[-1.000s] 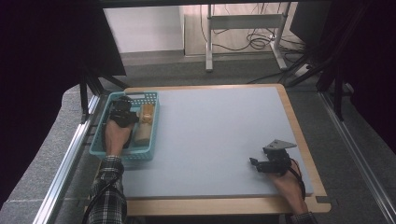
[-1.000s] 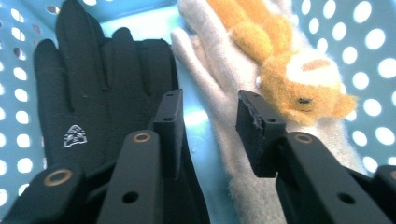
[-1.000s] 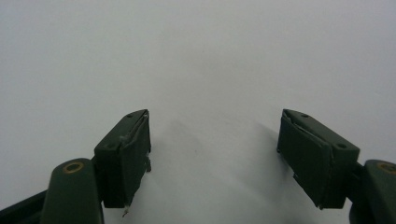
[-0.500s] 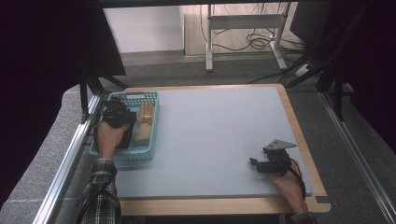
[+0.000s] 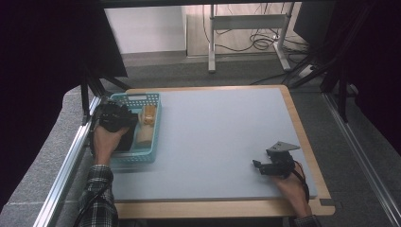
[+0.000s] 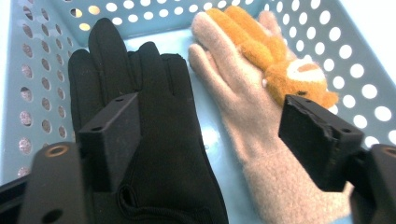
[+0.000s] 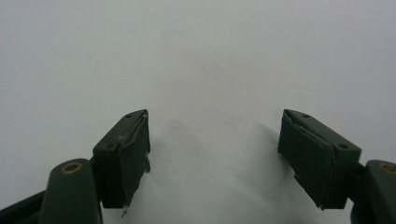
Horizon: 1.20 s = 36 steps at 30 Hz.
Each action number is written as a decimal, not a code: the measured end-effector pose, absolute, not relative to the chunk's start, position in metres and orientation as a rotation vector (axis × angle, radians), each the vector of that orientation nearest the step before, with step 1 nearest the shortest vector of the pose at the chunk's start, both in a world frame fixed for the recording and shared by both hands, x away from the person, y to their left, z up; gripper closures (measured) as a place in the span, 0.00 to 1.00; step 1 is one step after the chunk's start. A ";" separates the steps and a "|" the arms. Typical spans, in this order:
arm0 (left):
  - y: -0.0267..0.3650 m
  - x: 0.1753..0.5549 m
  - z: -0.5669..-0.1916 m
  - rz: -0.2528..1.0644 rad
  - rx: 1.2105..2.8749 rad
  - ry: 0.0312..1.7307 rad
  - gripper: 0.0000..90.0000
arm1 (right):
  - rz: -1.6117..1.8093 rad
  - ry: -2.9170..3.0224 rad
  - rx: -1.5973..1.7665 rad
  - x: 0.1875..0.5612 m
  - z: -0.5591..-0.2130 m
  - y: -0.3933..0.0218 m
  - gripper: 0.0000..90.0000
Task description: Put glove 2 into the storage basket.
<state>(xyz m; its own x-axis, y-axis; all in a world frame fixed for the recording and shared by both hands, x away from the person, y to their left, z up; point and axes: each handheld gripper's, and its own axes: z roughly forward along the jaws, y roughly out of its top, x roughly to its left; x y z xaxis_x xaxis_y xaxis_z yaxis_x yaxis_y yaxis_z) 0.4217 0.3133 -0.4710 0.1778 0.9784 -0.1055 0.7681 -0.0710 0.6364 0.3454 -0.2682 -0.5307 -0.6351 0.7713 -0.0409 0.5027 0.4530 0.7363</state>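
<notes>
High view: a teal basket sits at the left edge of the grey table, toward its far side. The left gripper hangs over the left half of the basket, held by the person's left hand. A black glove lies in the basket under that gripper; a beige glove lies just beside it, on the side nearer the middle of the table. The right gripper rests low over the table near its near right corner, well apart from the basket, held by the right hand.

Left gripper view: the left gripper has its jaws spread wide, having just been opening. The black glove lies flat on the basket floor below the left jaw, with no pad pressing on it: released. The beige glove lies alongside, fingers toward the basket's far wall, with an orange plush bear on its back.

Right gripper view: the right gripper has its jaws spread apart over bare table, with nothing between them: released.
</notes>
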 end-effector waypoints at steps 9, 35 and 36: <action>0.313 0.412 -0.468 0.475 1.892 1.601 0.12 | 0.999 2.337 1.076 0.345 -0.531 -0.268 0.27; 0.300 0.382 -0.448 0.518 1.921 1.461 0.04 | 1.000 2.337 1.075 0.345 -0.531 -0.268 0.27; 0.299 0.381 -0.448 0.520 1.925 1.455 0.04 | 0.999 2.337 1.075 0.345 -0.531 -0.268 0.27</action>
<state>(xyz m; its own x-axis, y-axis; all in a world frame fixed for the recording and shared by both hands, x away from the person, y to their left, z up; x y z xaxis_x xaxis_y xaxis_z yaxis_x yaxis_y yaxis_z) 0.3813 0.2989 -0.4478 0.3014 0.9506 -0.0747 0.6876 -0.1624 0.7077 0.3452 -0.2681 -0.5307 -0.6354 0.7709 -0.0442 0.5007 0.4549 0.7365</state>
